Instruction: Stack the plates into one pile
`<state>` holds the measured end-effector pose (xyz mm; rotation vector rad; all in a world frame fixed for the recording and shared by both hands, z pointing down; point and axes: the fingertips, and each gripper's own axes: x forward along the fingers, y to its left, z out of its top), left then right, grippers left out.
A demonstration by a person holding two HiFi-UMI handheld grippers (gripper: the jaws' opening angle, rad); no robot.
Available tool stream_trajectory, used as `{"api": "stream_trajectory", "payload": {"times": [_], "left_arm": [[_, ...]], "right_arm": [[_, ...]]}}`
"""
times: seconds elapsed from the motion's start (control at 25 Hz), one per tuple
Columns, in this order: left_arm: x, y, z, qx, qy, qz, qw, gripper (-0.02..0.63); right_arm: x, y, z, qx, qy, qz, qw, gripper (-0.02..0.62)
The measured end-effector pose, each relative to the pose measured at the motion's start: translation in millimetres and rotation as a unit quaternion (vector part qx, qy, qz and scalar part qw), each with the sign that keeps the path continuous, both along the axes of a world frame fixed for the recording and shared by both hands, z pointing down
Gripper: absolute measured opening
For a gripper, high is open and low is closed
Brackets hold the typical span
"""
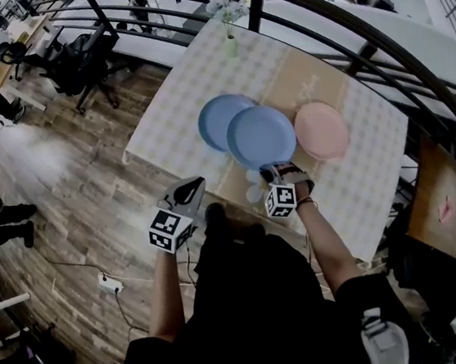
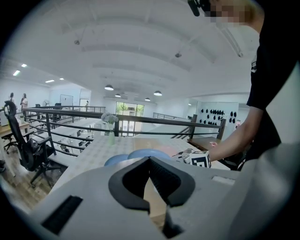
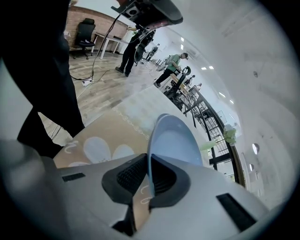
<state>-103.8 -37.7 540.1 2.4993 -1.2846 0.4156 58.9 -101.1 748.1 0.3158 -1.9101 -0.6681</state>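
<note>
Right tool (image 1: 270, 170) grips a blue plate (image 1: 261, 136) by its near rim, holding it partly over the second blue plate (image 1: 215, 118) on the counter (image 1: 171, 89). Left tool (image 1: 191, 191) is closed and empty. Stacking seems under way; next, centre and lower it, then fetch the pink plate (image 1: 321, 130)

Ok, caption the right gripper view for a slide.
Right gripper shut on a blue plate by its rim, over the beige mat.

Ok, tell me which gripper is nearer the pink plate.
Right. The right gripper grips a blue plate just beside the pink plate; the left gripper hangs much farther to its left.
</note>
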Motion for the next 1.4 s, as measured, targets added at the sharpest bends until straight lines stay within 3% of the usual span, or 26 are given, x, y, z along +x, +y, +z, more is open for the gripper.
{"api": "stream_trajectory", "payload": {"times": [0.56,1.4], "left_arm": [[-63,-43,0,-0.001,0.001,0.025,0.9997,0.001],[-120,-87,16,-0.009,0.001,0.042,0.9991,0.0]], "right_arm": [[-65,-31,12,-0.015,0.004,0.025,1.0,0.019],[-117,-64,44,-0.033,0.014,0.049,0.998,0.02]]}}
